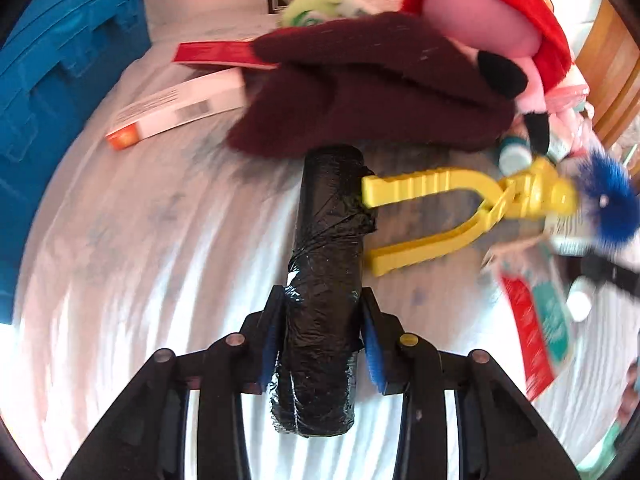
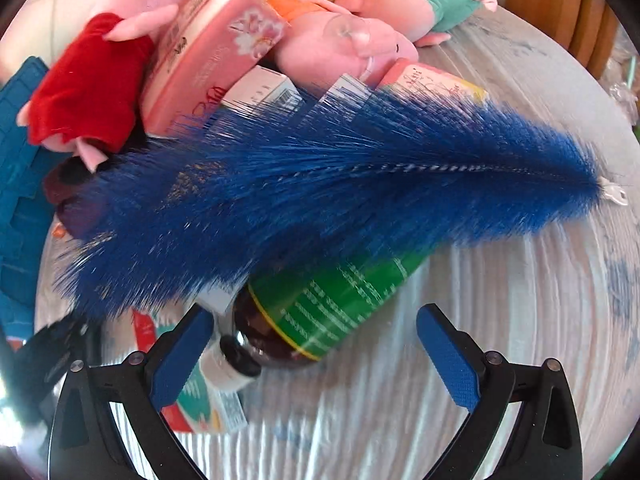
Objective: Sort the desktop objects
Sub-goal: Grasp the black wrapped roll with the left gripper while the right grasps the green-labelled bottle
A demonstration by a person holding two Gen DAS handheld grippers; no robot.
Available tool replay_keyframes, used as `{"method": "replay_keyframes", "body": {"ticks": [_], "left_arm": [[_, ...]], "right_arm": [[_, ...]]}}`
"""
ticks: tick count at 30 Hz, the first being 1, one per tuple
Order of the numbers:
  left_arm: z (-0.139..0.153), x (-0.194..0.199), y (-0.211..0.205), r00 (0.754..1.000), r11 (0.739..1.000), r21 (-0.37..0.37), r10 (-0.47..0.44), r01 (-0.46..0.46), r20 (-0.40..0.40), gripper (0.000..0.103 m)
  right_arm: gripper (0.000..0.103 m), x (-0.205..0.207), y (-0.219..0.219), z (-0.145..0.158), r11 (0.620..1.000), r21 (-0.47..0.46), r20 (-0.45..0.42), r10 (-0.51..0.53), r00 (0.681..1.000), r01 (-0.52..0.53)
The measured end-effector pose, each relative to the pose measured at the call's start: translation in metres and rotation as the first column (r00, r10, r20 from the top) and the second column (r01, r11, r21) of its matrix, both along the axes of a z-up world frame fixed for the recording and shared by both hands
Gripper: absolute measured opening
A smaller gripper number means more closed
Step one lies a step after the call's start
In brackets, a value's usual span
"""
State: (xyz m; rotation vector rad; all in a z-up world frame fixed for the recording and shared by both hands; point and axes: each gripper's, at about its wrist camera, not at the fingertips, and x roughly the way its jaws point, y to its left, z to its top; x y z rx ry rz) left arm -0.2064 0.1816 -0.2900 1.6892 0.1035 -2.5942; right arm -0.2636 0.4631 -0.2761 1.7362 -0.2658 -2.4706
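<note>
My left gripper (image 1: 322,320) is shut on a black plastic-wrapped roll (image 1: 328,220) that lies lengthwise on the white tabletop (image 1: 160,260); both blue pads press its sides near the close end. A yellow clip (image 1: 440,208) touches the roll's right side. My right gripper (image 2: 314,316) is open above a brown bottle with a green label (image 2: 332,304), which lies between the fingers without touching the pads. A long blue bristle brush (image 2: 320,192) lies across the bottle's far end.
A blue crate (image 1: 60,80) stands at the left. Behind the roll lie a maroon cloth (image 1: 360,92), a pig plush in red (image 1: 500,20) and a white and orange box (image 1: 176,108). More plush toys, a pink box (image 2: 208,56) and a small white bottle (image 2: 228,372) crowd the right view.
</note>
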Motion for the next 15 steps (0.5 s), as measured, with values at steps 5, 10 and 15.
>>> {"method": "replay_keyframes", "body": {"ticks": [5, 10, 15], "left_arm": [[-0.001, 0.032, -0.026, 1.0, 1.0, -0.023, -0.006, 0.006, 0.019, 0.036], [0.0, 0.046, -0.041, 0.999, 0.999, -0.039, -0.029, 0.03, 0.04, 0.035], [0.011, 0.045, -0.049, 0.999, 0.999, -0.035, -0.034, 0.034, 0.009, 0.035]], "right_arm": [[0.061, 0.011, 0.005, 0.004, 1.0, 0.015, 0.003, -0.005, 1.0, 0.005], [0.05, 0.039, 0.018, 0.009, 0.999, 0.046, 0.02, -0.008, 1.0, 0.007], [0.046, 0.072, 0.036, 0.011, 0.994, 0.105, 0.052, -0.032, 0.998, 0.026]]}}
